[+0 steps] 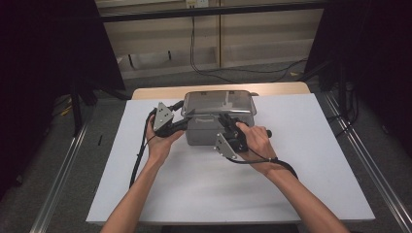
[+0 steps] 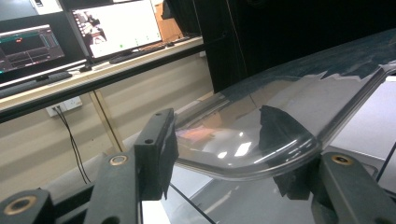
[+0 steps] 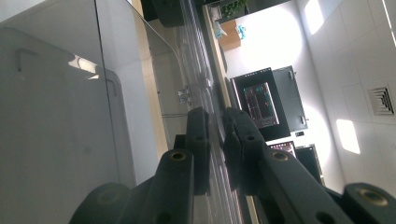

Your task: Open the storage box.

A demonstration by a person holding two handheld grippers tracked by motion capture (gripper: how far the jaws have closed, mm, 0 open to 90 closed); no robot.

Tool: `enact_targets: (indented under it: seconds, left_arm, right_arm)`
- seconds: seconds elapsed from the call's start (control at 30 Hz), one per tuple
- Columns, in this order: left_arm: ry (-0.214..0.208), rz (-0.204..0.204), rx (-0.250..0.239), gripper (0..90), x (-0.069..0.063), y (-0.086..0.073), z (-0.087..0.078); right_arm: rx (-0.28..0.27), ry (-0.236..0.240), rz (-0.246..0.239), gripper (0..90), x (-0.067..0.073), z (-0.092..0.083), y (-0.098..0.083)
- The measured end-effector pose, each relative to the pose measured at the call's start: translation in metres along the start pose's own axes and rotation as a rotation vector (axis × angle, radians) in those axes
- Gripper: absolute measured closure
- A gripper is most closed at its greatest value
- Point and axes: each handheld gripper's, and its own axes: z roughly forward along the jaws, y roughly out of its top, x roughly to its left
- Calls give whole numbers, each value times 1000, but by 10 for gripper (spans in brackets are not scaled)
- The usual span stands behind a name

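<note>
Grey box (image 1: 209, 130) mid-table, clear lid (image 1: 218, 103) on top. Right gripper (image 1: 228, 127) pinches lid's front rim; left gripper (image 1: 183, 121), half-open, straddles its left corner, long axis crosswise

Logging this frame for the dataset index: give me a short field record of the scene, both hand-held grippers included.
surface: white rectangular table top
object: grey box-shaped container with a clear plastic lid, at the far middle of the table
left hand-held gripper: at the lid's left front corner, jaws either side of the lid's rim; contact not clear
right hand-held gripper: at the lid's front edge, jaws clamped on the thin clear rim
lid state: cannot tell whether seated or lifted
</note>
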Motion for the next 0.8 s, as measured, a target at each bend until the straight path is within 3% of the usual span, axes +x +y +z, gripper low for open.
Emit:
enact_targets:
  seconds: [0.17, 0.33, 0.6, 0.8]
  left_arm:
    - [1, 6, 4, 473, 1, 0, 0]
    - [-1, 4, 3, 482, 2, 1, 0]
    - [-6, -4, 10, 497, 5, 2, -2]
    - [-4, -16, 6, 507, 7, 3, -2]
  right_arm:
    - [-9, -3, 22, 752, -2, 0, -1]
    - [-16, 1, 86, 682, -7, 0, -5]
    - [-22, 8, 240, 582, -17, -2, -22]
    - [-39, 28, 381, 505, -23, -1, -38]
